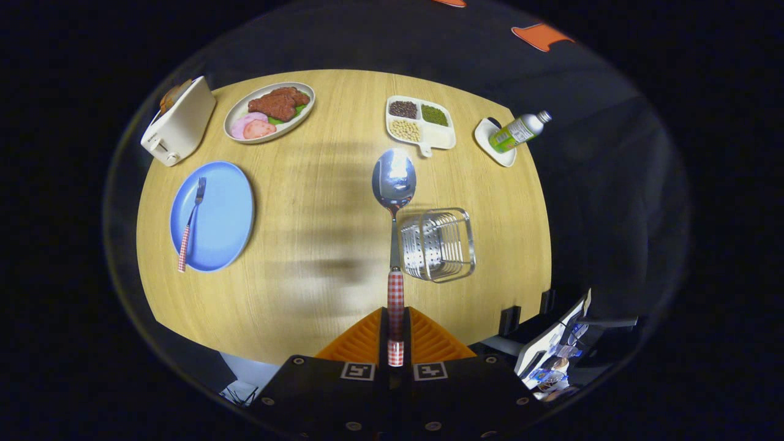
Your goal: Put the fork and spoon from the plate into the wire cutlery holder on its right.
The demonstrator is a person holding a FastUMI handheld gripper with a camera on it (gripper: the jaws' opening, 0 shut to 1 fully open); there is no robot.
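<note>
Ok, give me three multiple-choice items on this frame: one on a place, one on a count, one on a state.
1. Where is the fork?
A. on the blue plate
B. in the wire holder
C. beside the toaster

2. How many sections of the divided tray hold beans?
A. two
B. three
C. five

3. What is the tool doing?
A. open, holding nothing
B. shut on the spoon
C. shut on the fork

Key: 1 A, the fork lies on the plate; 2 B, three fillings show; 3 B, both fingers press the checked handle.

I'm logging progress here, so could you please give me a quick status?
Tool shut on spoon, held above table. Fork on blue plate. Wire holder just right of spoon, nothing in the way.
</note>
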